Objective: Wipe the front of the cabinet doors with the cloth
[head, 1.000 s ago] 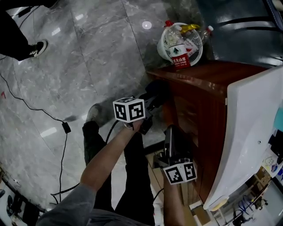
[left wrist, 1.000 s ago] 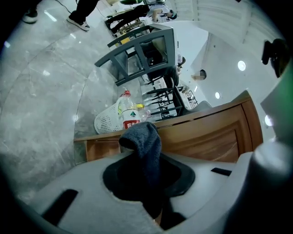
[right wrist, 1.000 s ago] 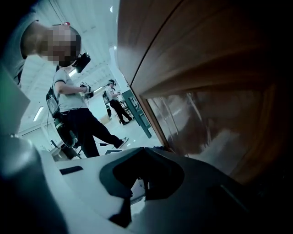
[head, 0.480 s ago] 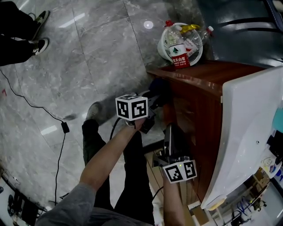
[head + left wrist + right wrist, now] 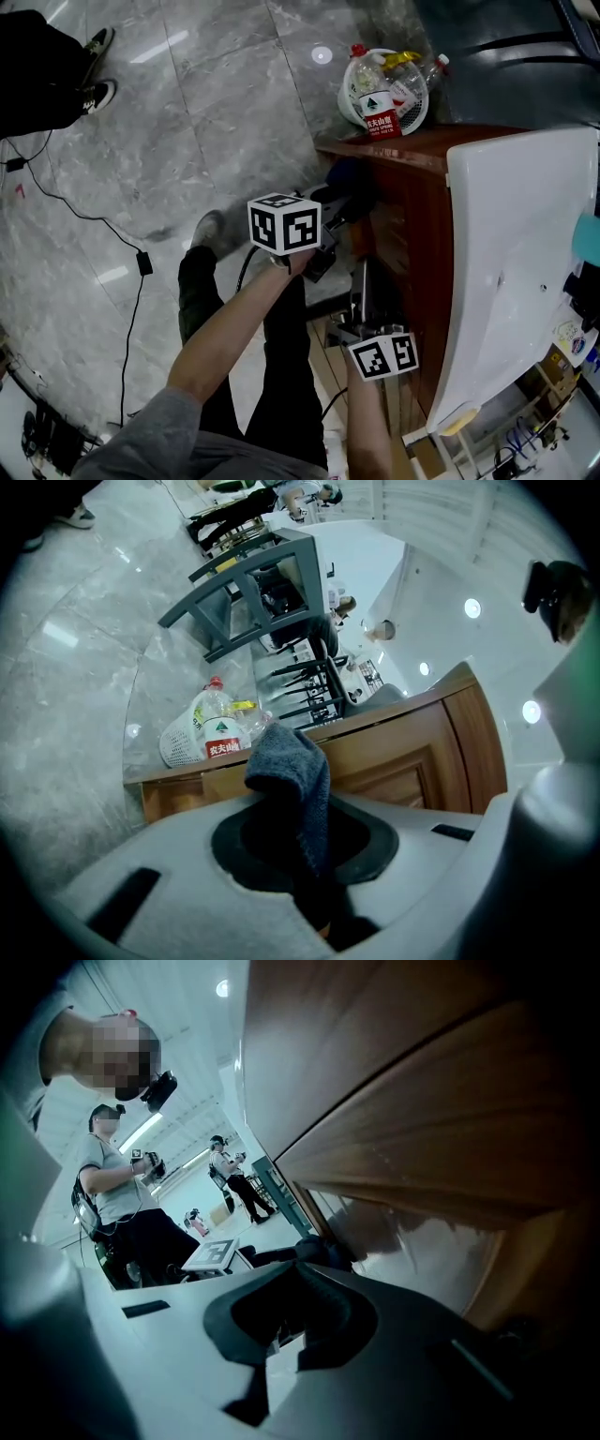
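Note:
A dark grey-blue cloth (image 5: 292, 766) sticks up from between the jaws of my left gripper (image 5: 302, 829), which is shut on it. In the head view the cloth (image 5: 339, 180) is pressed against the upper front of the brown wooden cabinet (image 5: 410, 230), near its left corner, with the left gripper (image 5: 345, 202) right behind it. The panelled door (image 5: 412, 761) fills the space past the cloth. My right gripper (image 5: 360, 277) hangs lower, close to the cabinet front, holding nothing. In its own view the right gripper (image 5: 298, 1271) has its jaws together beside the door (image 5: 441, 1129).
A white basket of plastic bottles (image 5: 384, 86) stands on the floor beyond the cabinet. A white top (image 5: 516, 262) overhangs the cabinet at right. A black cable (image 5: 141, 262) crosses the grey tile floor. Other people (image 5: 112, 1194) stand behind; someone's shoes (image 5: 98, 66) are far left.
My left gripper has slid slightly right and up along the cabinet front with the cloth. The right gripper stays about where it was. The feet at the far left have shifted.

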The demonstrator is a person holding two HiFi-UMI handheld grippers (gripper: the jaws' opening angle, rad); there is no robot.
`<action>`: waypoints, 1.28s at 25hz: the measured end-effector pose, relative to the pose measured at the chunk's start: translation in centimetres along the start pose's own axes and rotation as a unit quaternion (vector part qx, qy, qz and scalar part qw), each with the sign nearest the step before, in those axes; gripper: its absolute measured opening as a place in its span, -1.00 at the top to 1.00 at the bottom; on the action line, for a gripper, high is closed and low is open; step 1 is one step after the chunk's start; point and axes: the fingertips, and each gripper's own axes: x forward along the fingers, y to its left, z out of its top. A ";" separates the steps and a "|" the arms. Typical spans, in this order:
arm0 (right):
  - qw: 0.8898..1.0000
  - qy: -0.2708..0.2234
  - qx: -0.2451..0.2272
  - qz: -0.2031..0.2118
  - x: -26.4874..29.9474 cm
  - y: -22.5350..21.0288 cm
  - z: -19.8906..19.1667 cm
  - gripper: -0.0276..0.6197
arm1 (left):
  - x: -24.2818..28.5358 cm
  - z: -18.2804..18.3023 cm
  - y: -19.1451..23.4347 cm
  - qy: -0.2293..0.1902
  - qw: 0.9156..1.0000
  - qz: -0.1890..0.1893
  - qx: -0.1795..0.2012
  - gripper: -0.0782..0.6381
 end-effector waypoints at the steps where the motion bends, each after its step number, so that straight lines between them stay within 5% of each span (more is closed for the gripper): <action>1: 1.000 -0.002 0.001 0.000 -0.2 0.1 0.2 0.89 | -0.2 0.2 -0.7 -0.002 1.000 -0.002 0.002 0.62; 20: 0.999 -0.030 0.034 -0.006 -3.1 1.2 1.6 0.89 | -3.4 3.8 -13.8 0.009 0.993 -0.060 0.102 0.62; 32: 0.998 -0.038 0.044 -0.013 -2.9 1.8 1.7 0.89 | -4.7 4.1 -17.3 0.019 0.989 -0.094 0.116 0.62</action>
